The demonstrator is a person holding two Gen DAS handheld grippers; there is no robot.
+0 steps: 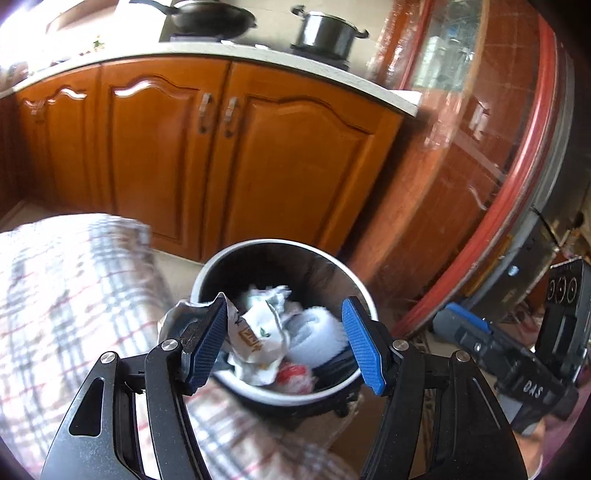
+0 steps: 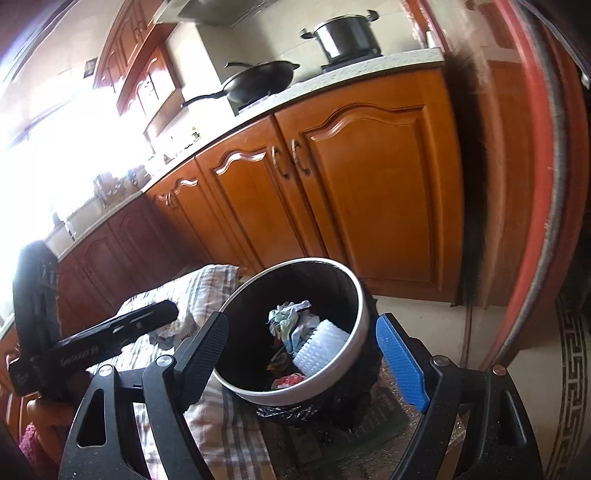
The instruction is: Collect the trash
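A round trash bin (image 1: 356, 291) with a white rim and a black liner stands on the floor. It holds crumpled paper (image 1: 258, 332), a white ribbed piece (image 1: 317, 332) and a red scrap (image 1: 291, 373). My left gripper (image 1: 284, 343) is open right above the bin, with a crumpled wrapper (image 1: 177, 314) against the outside of its left finger. In the right wrist view the bin (image 2: 354, 347) sits between the fingers of my open, empty right gripper (image 2: 303, 354). The left gripper's body (image 2: 110, 336) shows at the left there.
A plaid-covered table (image 1: 66, 295) lies left of the bin; it also shows in the right wrist view (image 2: 207, 288). Orange wooden cabinets (image 1: 221, 155) stand behind, with a wok (image 1: 210, 18) and a pot (image 1: 325, 33) on the counter. A red-framed door (image 1: 517, 184) is to the right.
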